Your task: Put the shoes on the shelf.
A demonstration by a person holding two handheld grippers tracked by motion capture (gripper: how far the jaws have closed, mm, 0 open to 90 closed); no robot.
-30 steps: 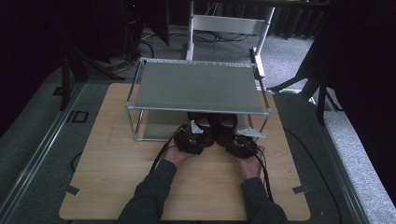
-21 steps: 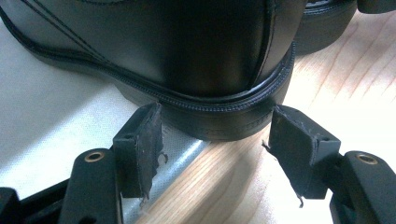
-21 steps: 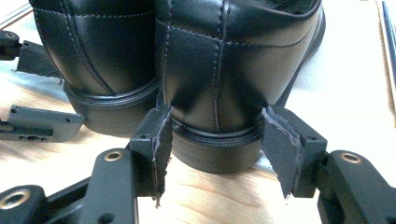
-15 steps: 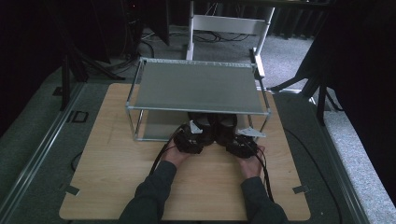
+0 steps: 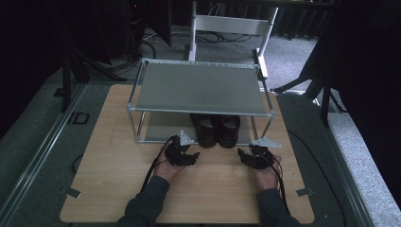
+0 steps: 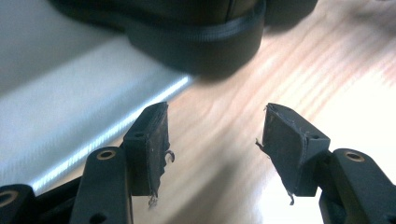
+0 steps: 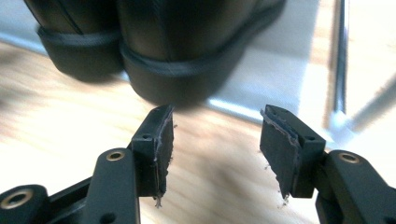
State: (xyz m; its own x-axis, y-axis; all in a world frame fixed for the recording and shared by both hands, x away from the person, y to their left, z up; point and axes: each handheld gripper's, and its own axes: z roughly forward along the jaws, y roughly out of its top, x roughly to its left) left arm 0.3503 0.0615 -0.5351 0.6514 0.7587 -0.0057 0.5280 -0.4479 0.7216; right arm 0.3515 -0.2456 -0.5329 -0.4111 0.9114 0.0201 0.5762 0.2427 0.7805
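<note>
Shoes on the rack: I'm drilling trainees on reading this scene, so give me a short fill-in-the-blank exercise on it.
1. The shoes stand on the rack's ____ shelf.
2. The left tongs have their jaws ____.
3. The right tongs hold ____ between the jaws.
4. The rack stands on a ____ table.

Missing words: lower; open; nothing; wooden

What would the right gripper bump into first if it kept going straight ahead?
Probably the heel of a black shoe on the rack's lower shelf. The right gripper is open and points slightly beside it, so depth is uncertain.
</note>
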